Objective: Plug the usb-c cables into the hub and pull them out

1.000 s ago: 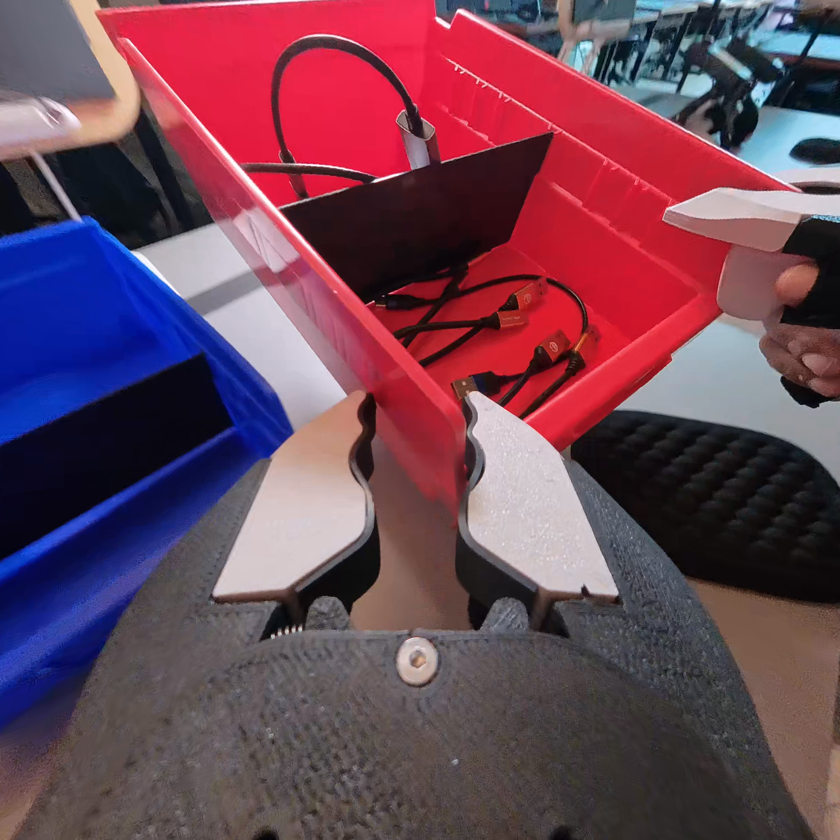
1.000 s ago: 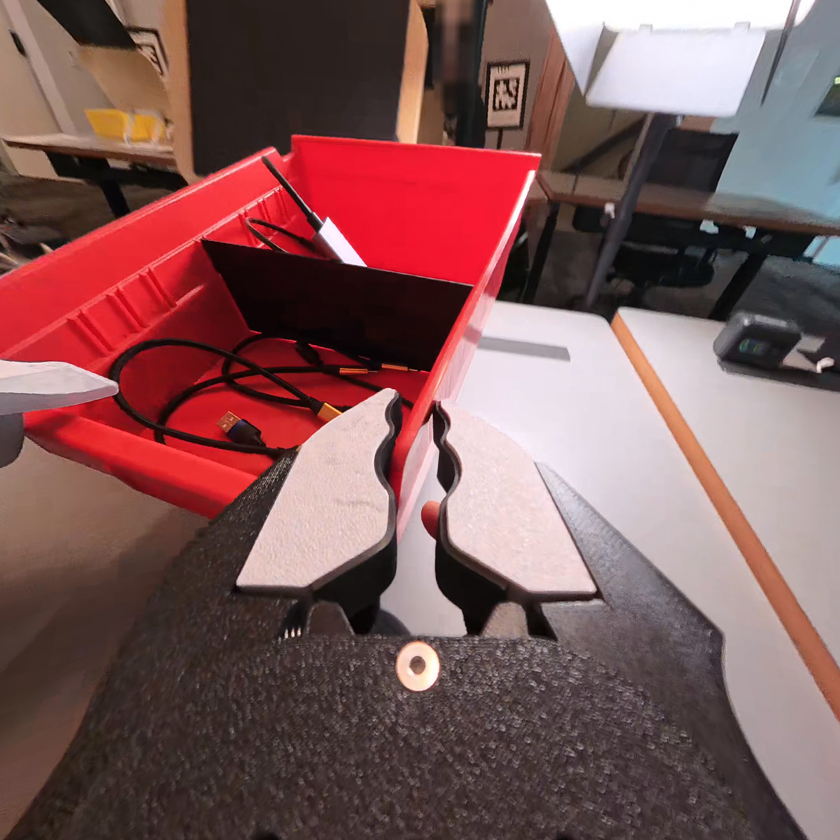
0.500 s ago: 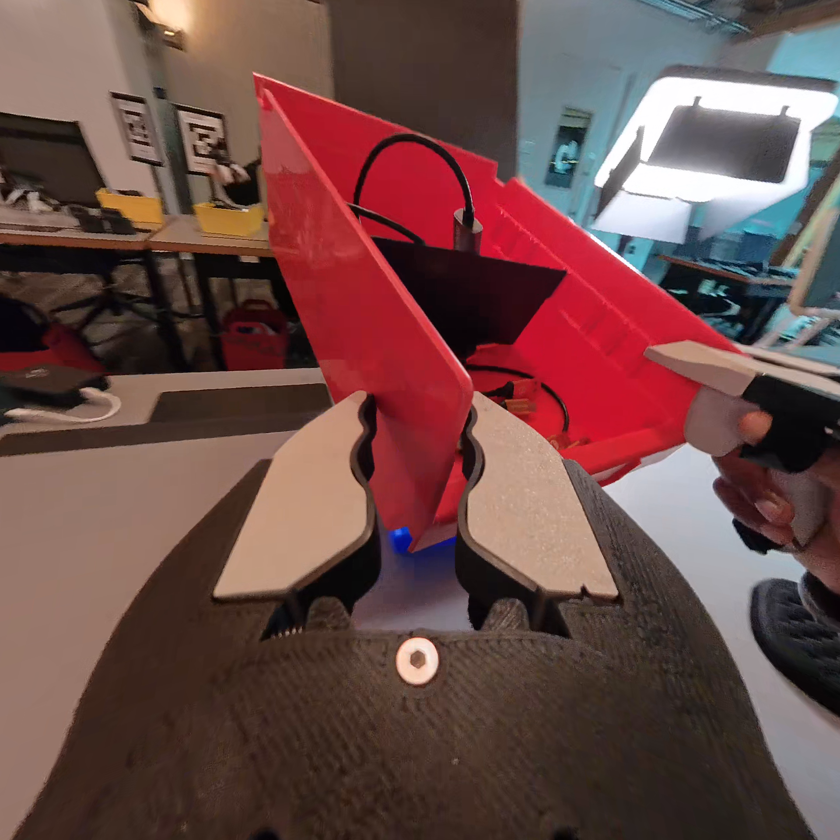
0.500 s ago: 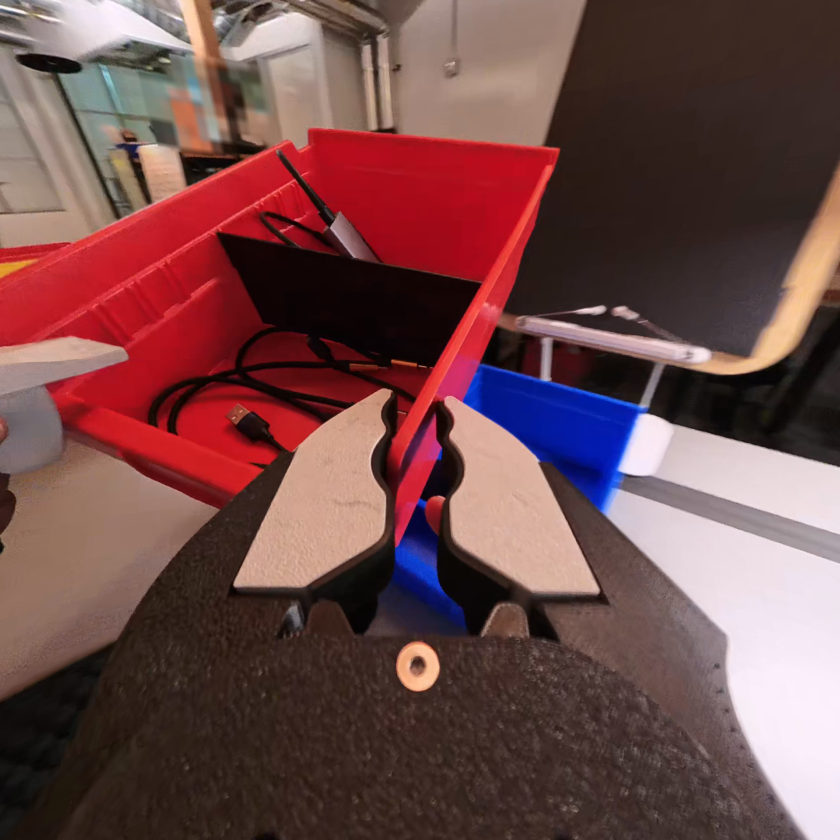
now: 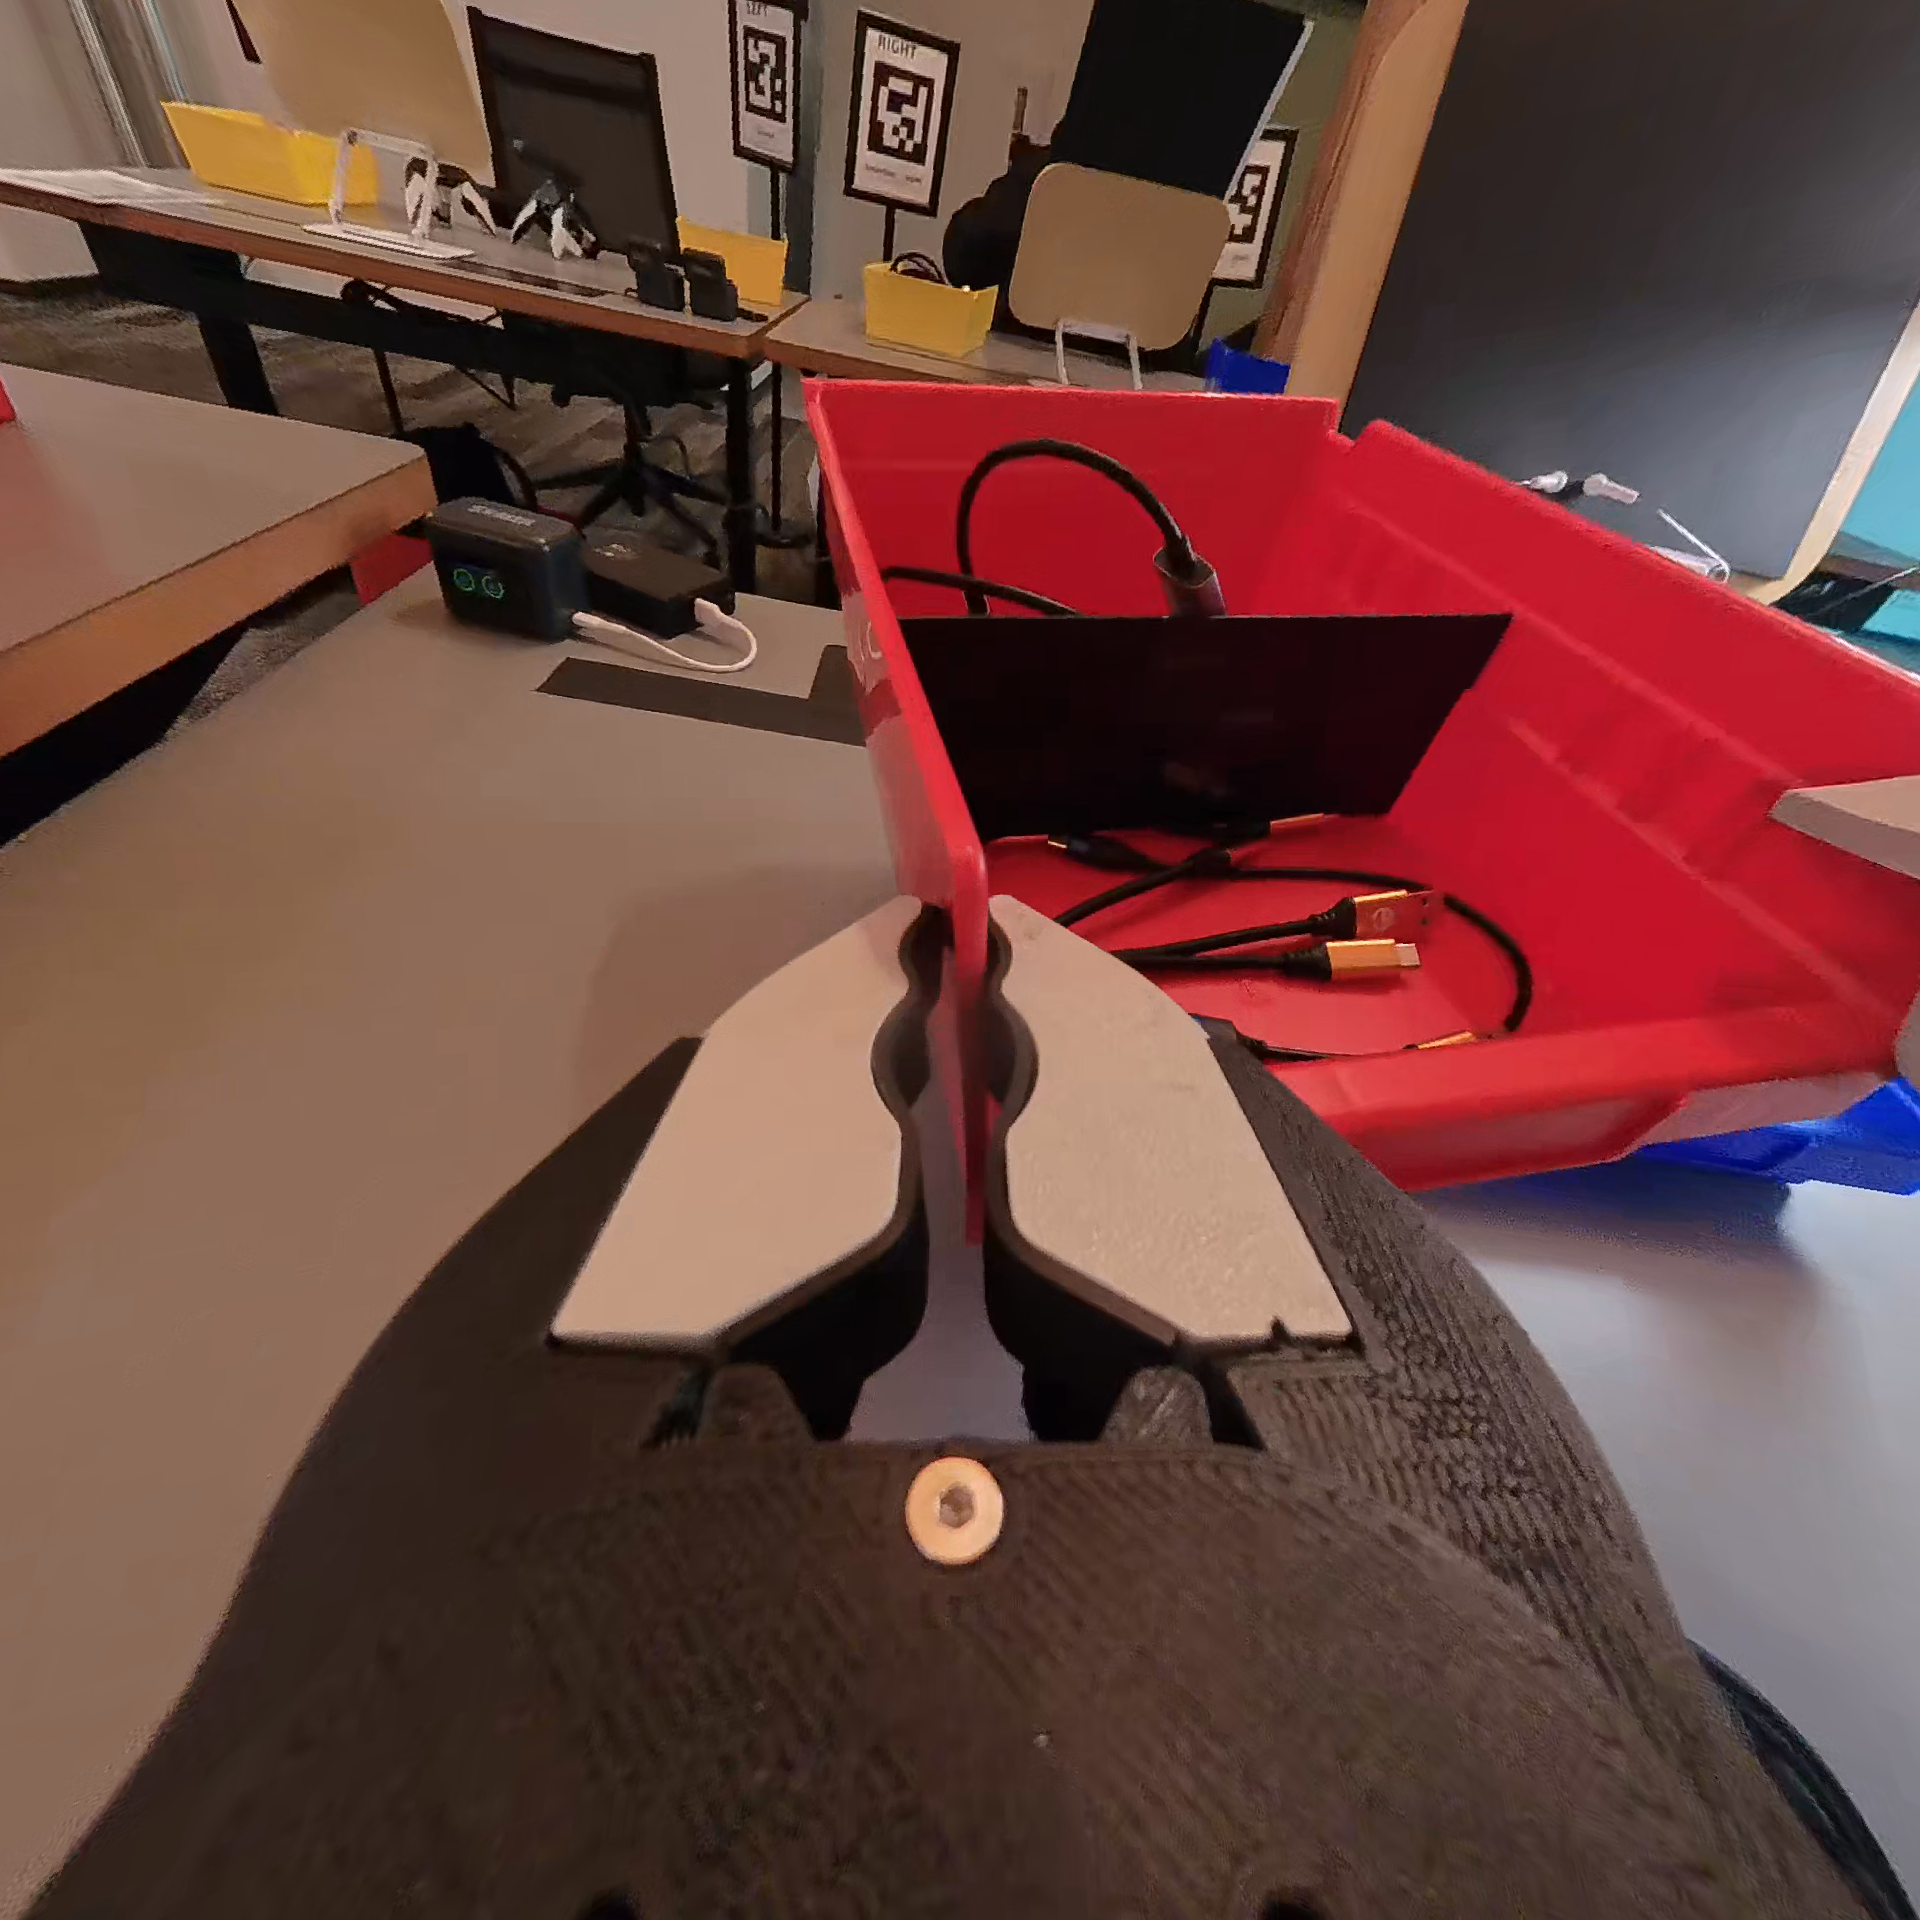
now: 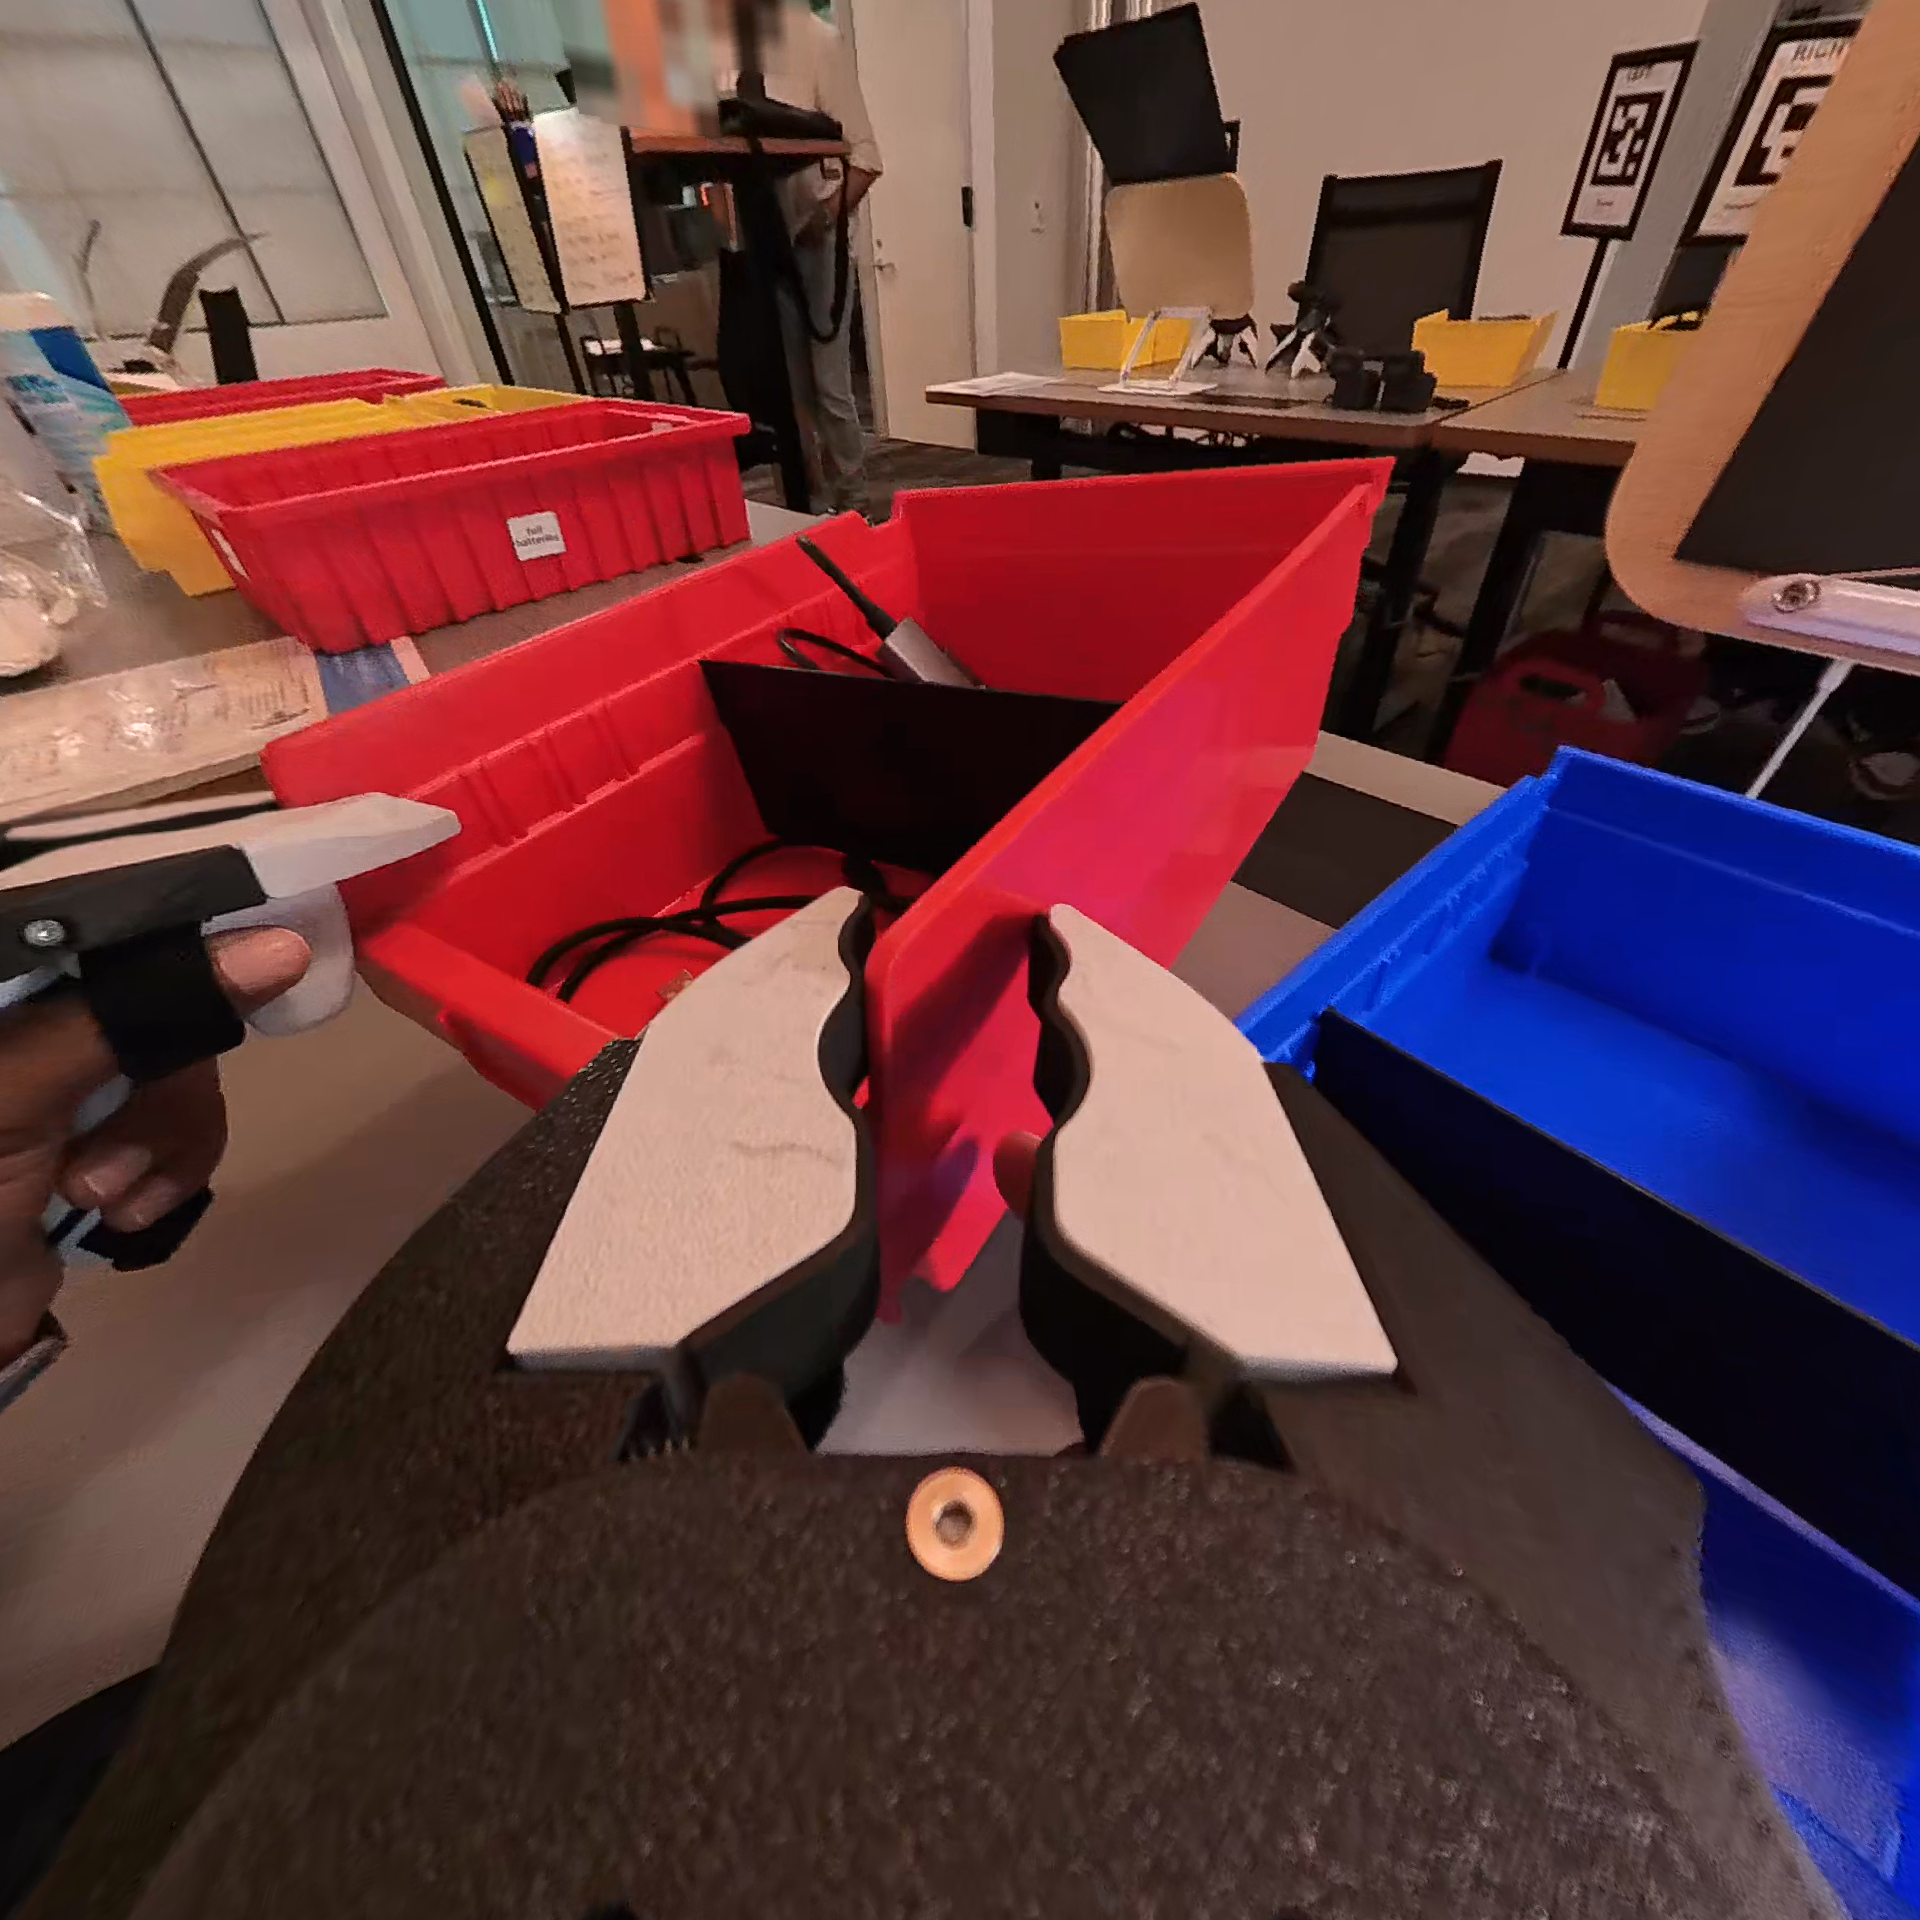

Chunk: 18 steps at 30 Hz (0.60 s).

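A red bin (image 5: 1662, 727) with a black divider (image 5: 1174, 717) holds several black USB cables with gold plugs (image 5: 1351, 935) in its near compartment. A grey hub (image 5: 1195, 582) with a black lead is behind the divider. My left gripper (image 5: 956, 914) is shut on the bin's left wall. My right gripper (image 6: 951, 914) is shut on the bin's right wall (image 6: 1091, 790). The hub (image 6: 925, 655) and cables (image 6: 675, 925) also show in the right wrist view. Each gripper's finger shows at the other view's edge (image 5: 1860, 831) (image 6: 343, 831).
A blue bin (image 6: 1662, 987) with a black divider sits just right of the red bin; its edge shows under the red bin's corner (image 5: 1808, 1153). Red and yellow bins (image 6: 468, 530) stand at the far left. A dark charger with a white cable (image 5: 499, 582) lies on the grey table. A person (image 6: 821, 312) stands behind. There is about 20 centimeters between the tips of the two grippers.
Both grippers have carried the red bin across the blue bin, which was on its left and is now on its right. The bin has tipped back towards level.
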Available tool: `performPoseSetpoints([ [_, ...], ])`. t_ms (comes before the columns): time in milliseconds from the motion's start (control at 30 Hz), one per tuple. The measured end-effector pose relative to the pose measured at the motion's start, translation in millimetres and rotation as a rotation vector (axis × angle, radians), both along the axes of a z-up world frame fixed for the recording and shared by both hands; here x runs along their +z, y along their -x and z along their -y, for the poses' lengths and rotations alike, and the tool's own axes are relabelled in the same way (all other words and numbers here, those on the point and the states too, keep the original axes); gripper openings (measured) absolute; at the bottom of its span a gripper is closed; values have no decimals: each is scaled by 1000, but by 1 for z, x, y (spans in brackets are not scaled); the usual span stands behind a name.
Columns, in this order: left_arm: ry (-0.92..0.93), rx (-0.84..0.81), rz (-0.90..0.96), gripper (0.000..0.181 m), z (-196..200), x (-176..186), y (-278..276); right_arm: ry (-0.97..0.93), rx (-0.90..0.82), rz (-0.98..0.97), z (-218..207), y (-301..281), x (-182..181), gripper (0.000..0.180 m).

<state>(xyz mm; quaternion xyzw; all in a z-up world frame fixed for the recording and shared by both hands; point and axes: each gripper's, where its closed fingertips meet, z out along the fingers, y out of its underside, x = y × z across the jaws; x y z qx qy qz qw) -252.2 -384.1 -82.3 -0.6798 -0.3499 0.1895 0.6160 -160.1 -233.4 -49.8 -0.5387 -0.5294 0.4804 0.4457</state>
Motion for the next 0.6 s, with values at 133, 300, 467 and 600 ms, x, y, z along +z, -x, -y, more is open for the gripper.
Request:
performPoseSetpoints([
  [133, 29, 51, -15, 5, 10, -11, 11, -26, 13, 22, 8, 14, -14, 29],
  [300, 90, 66, 17, 5, 16, -37, 25, -87, 20, 99, 7, 30, -54, 21],
  [467, 223, 6, 94, 10, 6, -72, 27, -183, 64, 238, -1, 23, -98, 17],
  [600, 172, -87, 38, 36, -9, -51, 15, -211, 146, 212, -9, -9, -73, 19],
])
